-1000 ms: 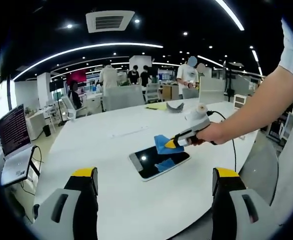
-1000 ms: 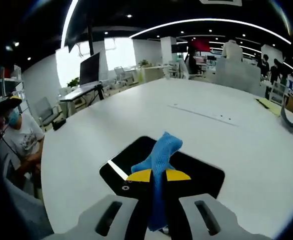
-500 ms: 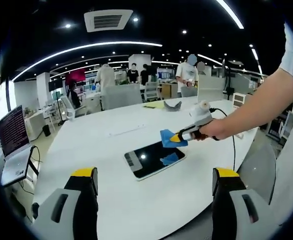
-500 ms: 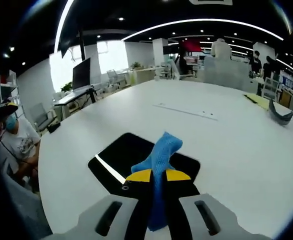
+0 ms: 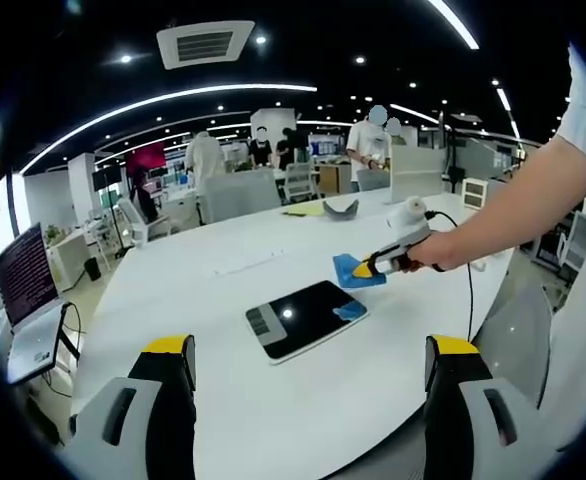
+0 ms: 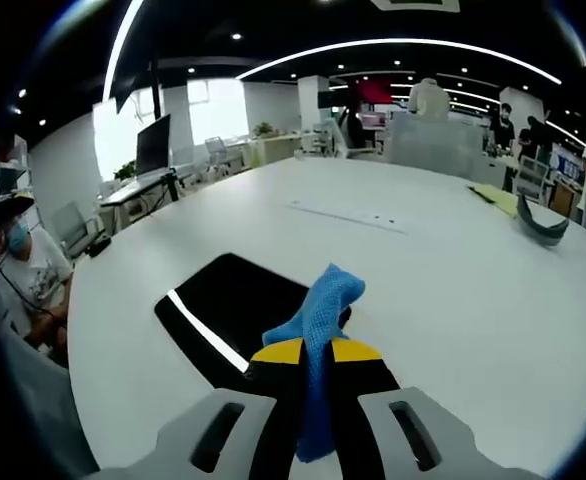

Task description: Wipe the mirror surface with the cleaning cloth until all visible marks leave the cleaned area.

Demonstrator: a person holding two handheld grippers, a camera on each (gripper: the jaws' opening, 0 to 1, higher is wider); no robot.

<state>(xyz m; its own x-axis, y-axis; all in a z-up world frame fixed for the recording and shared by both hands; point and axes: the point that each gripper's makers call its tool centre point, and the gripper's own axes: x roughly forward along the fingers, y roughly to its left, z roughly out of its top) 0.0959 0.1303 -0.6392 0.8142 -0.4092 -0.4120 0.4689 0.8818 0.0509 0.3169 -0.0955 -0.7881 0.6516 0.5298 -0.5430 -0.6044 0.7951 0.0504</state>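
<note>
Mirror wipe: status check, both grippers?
Right gripper shut on blue cloth, at the mirror's edge, above it. Left gripper open, nothing between its jaws, back from the mirror. White table around the mirror bare.

On the white table (image 5: 223, 300) lies a dark mirror (image 5: 303, 318). Just beyond its far corner, the right gripper (image 5: 365, 270) pinches a blue cloth (image 5: 351, 272). The left gripper (image 5: 308, 345) stands wide apart, nearer than the mirror.
</note>
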